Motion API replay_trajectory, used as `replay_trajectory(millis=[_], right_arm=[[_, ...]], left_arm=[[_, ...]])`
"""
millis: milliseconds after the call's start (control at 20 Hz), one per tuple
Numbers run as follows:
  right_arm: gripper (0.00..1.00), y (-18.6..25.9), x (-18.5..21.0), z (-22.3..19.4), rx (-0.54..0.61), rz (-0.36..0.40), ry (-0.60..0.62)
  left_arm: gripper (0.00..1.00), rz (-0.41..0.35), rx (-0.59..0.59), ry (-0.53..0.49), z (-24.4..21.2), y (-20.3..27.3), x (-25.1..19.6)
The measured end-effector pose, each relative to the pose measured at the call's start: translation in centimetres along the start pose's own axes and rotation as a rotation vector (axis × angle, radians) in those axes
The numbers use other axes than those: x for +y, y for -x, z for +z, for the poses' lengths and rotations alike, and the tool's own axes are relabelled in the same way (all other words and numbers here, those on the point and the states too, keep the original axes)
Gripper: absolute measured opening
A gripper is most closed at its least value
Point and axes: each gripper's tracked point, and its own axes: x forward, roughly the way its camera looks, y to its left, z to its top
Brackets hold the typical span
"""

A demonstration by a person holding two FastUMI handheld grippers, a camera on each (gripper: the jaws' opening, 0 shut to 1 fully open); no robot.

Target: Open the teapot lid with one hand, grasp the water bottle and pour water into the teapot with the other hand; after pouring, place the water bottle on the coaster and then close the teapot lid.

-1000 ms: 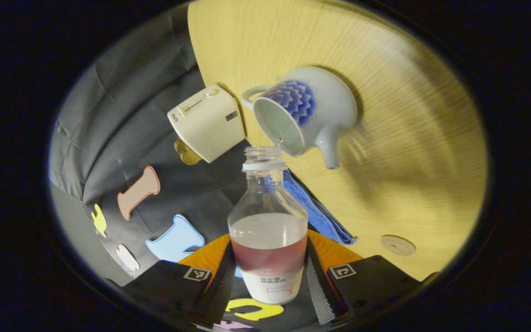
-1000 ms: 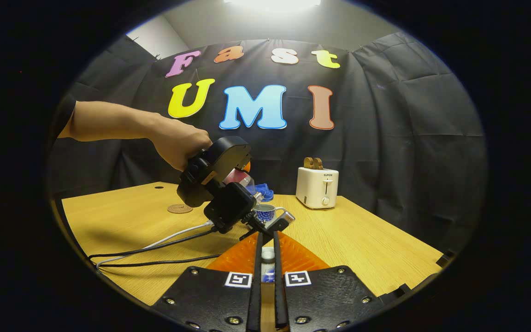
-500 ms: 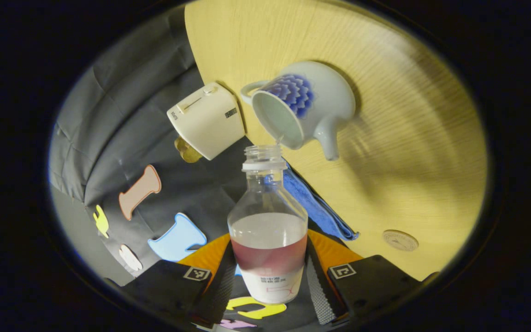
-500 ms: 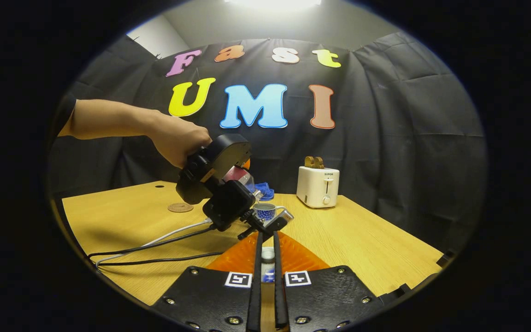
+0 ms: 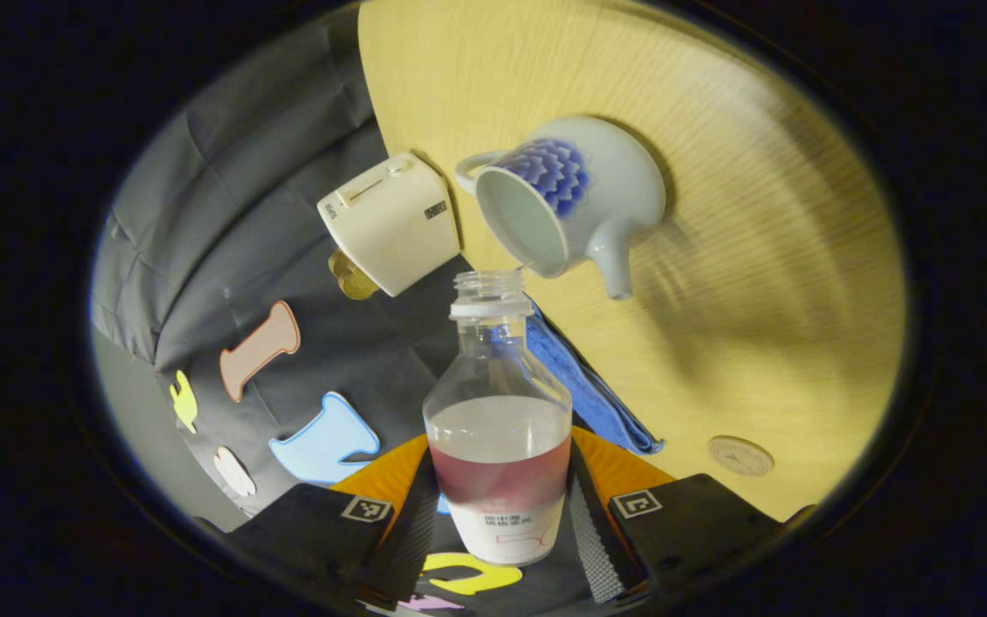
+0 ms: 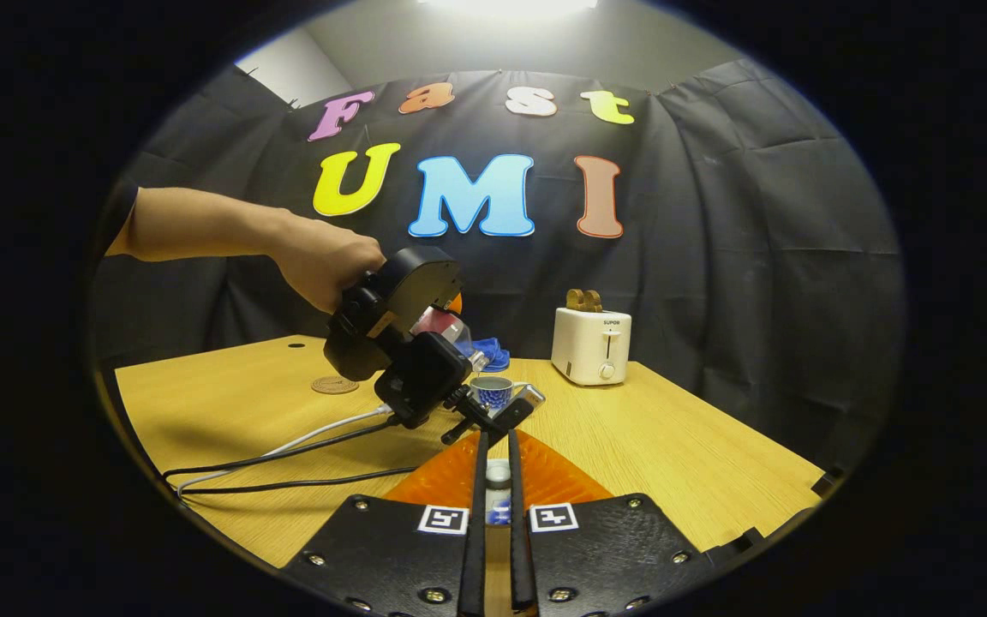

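The left tongs (image 5: 502, 514) were closed on the lower body of the water bottle (image 5: 498, 428), both fingers pressing its sides, and the bottle was tipped so that its uncapped mouth sat just beside the rim of the open teapot (image 5: 566, 206); a thin thread of water seemed to run from mouth to opening, though it was too fine to be sure. Holding the bottle low on its body left the neck free to reach over the pot. Water still filled the bottle's lower part. In the right gripper view the right tongs (image 6: 493, 514) were drawn nearly together on a small pale knob with blue below it, most likely the teapot lid (image 6: 498, 473), kept off to the near side of the desk (image 6: 673, 454), presumably so the pot's opening stayed clear. Farther off in that view, a hand (image 6: 322, 266) gripped the left tongs above the teapot. The coaster (image 5: 741, 455) lay bare on the desk, well apart from the pot, by my reading the place meant for the bottle. A blue cloth (image 5: 588, 390) and a white toaster (image 5: 391, 223) lay near the pot.
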Motion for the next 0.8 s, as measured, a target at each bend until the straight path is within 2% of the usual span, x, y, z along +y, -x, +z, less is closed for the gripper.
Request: replay_trajectory(millis=[200,500,650,800], right_arm=[[0.12,0.1,0.3,0.2,-0.001,0.006,0.001],[0.12,0.1,0.7,1.4,-0.033,0.005,0.018],[0.12,-0.2,1.4,2.1,-0.045,0.015,0.029],[0.12,-0.4,1.9,2.9,-0.061,0.019,0.044]], left_arm=[[0.85,0.037,-0.036,0.064,0.1,-0.1,0.0],[0.85,0.049,-0.103,0.338,-0.2,0.6,-1.8],[0.85,0.081,-0.113,0.423,-0.8,0.8,-2.0],[0.85,0.111,-0.134,0.58,-2.3,1.3,-2.4]])
